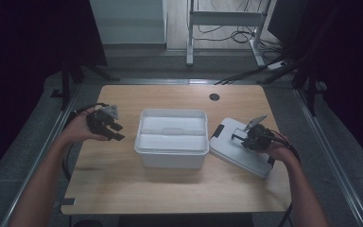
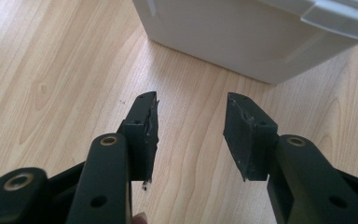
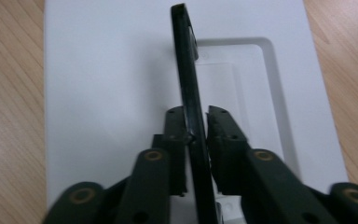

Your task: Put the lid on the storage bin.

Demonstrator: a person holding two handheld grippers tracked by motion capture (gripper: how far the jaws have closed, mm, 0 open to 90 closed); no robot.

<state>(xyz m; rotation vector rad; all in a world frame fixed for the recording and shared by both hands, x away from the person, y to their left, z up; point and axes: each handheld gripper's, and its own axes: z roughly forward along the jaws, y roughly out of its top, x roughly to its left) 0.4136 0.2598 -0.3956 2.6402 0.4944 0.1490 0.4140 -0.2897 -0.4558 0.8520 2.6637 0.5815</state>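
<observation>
Both right gripper (image 3: pixel 196 122) jaws pinch lid handle (image 3: pixel 186 79).

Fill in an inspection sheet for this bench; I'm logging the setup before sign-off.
Surface: wooden table, with a round dark grommet near the far edge.
Job's things: open white box at the middle; white lid lying to its right, its black handle standing up.
Clutter: nothing seen.
Grippers: left hand-held gripper open, beside the box, holding nothing; right hand-held gripper shut on the lid's handle.
Cables: one trails from each gripper; more cables lie on the floor behind the table.
Surroundings: white frame stand beyond the table, dark curtains at both sides.
</observation>
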